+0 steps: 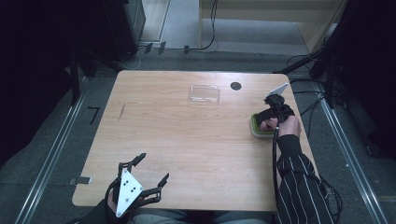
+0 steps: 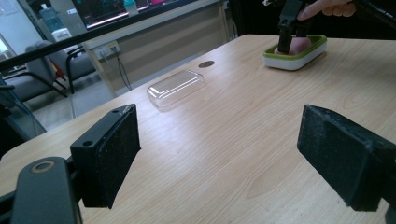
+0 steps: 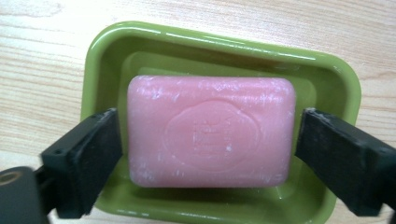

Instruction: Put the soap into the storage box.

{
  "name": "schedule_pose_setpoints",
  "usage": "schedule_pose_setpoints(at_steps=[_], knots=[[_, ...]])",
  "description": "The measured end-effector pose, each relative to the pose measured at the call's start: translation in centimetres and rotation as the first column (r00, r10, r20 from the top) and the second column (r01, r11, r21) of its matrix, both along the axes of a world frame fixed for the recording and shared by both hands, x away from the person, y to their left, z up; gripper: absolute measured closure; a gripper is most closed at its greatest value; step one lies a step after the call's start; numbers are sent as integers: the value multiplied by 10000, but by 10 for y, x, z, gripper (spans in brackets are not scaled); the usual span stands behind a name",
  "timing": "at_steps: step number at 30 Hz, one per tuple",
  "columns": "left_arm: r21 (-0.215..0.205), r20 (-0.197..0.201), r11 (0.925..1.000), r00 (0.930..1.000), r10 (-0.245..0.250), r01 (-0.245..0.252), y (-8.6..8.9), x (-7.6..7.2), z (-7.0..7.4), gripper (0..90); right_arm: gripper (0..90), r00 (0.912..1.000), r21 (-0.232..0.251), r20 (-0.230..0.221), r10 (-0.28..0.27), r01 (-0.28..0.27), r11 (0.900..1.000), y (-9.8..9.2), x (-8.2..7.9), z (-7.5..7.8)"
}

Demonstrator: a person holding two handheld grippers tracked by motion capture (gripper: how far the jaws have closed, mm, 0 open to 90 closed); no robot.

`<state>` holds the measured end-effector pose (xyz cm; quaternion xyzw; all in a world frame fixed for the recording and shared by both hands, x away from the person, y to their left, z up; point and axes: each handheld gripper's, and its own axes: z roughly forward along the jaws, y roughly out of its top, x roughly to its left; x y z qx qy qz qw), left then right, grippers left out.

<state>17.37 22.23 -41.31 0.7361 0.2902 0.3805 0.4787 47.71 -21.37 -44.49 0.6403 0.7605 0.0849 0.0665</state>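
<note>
Wood-grain table [image 1: 196,149] from the high view: the right gripper [image 1: 271,117] is way over at the right edge, pointed down into a little green soap dish [image 1: 256,129], while the left gripper [image 1: 152,175] hangs near the front edge with nothing in it, jaws spread wide. A clear plastic lid [image 1: 204,93] lies toward the far side, well apart from the dish, so the dish is already uncovered.

Left gripper view: both black pads [image 2: 109,151] stand far apart with bare tabletop between them. Off in the distance you can see the clear lid [image 2: 176,87] and the dish [image 2: 294,53] with the other gripper poking down into it.

Right gripper view is the good one. The pink soap bar [image 3: 210,131] lies flat in the green dish [image 3: 224,42], and the right gripper [image 3: 208,156] has one jaw at each short end of it. They look right up against the bar or nearly so, but I can't tell if they're actually squeezing yet. The bar is a rounded rectangle with an oval stamp pressed into the top and some whitish scuffing, so probably dry rather than slippery.

My guess at progress: lid off, approach done, gripper lined up. Left to do is closing on the bar and lifting it out of the dish.
</note>
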Motion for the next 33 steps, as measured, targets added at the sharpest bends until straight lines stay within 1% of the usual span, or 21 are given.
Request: schedule_pose_setpoints(at_steps=[7, 17, 21, 23, 26, 33], knots=[[-10, 4, 10000, 10000, 14, -14, 0, 0, 0, 136, 18, 9997, 159, 81, 240, -242, 9996, 3, -6, 7], [2, 8, 10000, 10000, -2, 2, 0, 0, 0, 136, 11, 9978, 300, -128, 653, -649, 9974, 8, -17, 15], [-21, 8, 10000, 10000, -16, 16, 0, 0, 0, 136, 11, 9970, 353, -142, 759, -754, 9965, 8, -24, 18], [-9, 14, 10000, 10000, -25, 25, 0, 0, 0, 136, 11, 9961, 406, -226, 858, -848, 9956, 7, -28, 20], [-6, 11, 10000, 10000, -29, 29, 0, 0, 0, 136, 11, 9944, 351, -302, 1018, -1007, 9943, 8, -34, 21], [-12, 14, 10000, 10000, -28, 28, 0, 0, 0, 136, 11, 9919, 260, -516, 1163, -1151, 9930, 9, -47, 22]])
